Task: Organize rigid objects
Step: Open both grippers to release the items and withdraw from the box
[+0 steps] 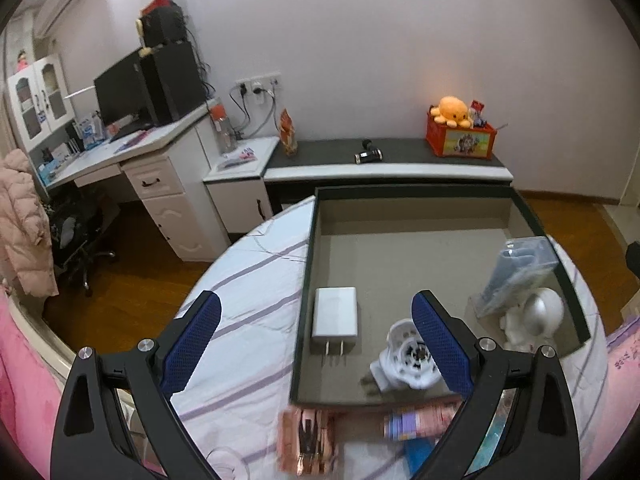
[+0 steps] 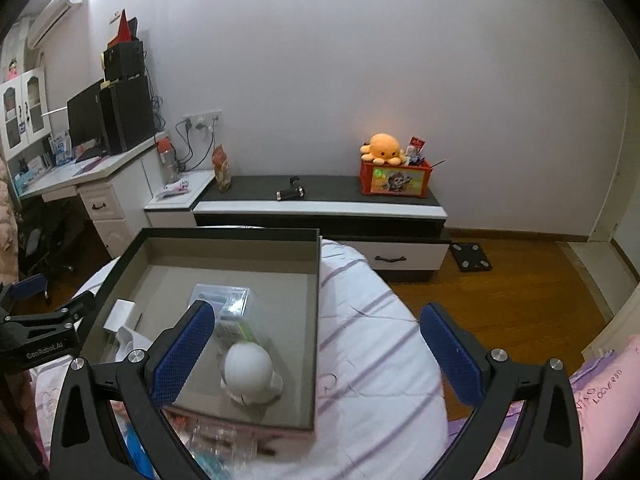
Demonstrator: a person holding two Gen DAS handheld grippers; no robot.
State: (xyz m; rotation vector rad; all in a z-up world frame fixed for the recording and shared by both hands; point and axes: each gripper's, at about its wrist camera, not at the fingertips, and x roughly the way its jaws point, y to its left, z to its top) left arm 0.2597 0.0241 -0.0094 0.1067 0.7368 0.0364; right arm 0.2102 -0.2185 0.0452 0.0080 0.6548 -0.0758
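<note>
A dark-rimmed shallow box (image 1: 400, 194) (image 2: 224, 233) with a grey floor lies on the striped bedsheet. Inside it rest a white charger plug (image 1: 335, 318) (image 2: 120, 314), a white round fan-like gadget (image 1: 408, 356), a white dome-headed figure (image 1: 538, 312) (image 2: 248, 372) and a clear plastic package (image 1: 516, 272) (image 2: 230, 306). My left gripper (image 1: 316, 344) hangs open over the box's near-left corner, nothing between its fingers. My right gripper (image 2: 316, 352) is open too, above the box's right wall. The left gripper's black body (image 2: 36, 336) shows in the right wrist view.
Near the box's front edge lie a pink packet (image 1: 308, 444), a pink-purple item (image 1: 420, 420) and a clear item (image 2: 224, 440), all blurred. Beyond the bed stand a low dark-topped cabinet (image 1: 384, 160) with a red toy crate (image 1: 460, 140), and a white desk (image 1: 132, 152).
</note>
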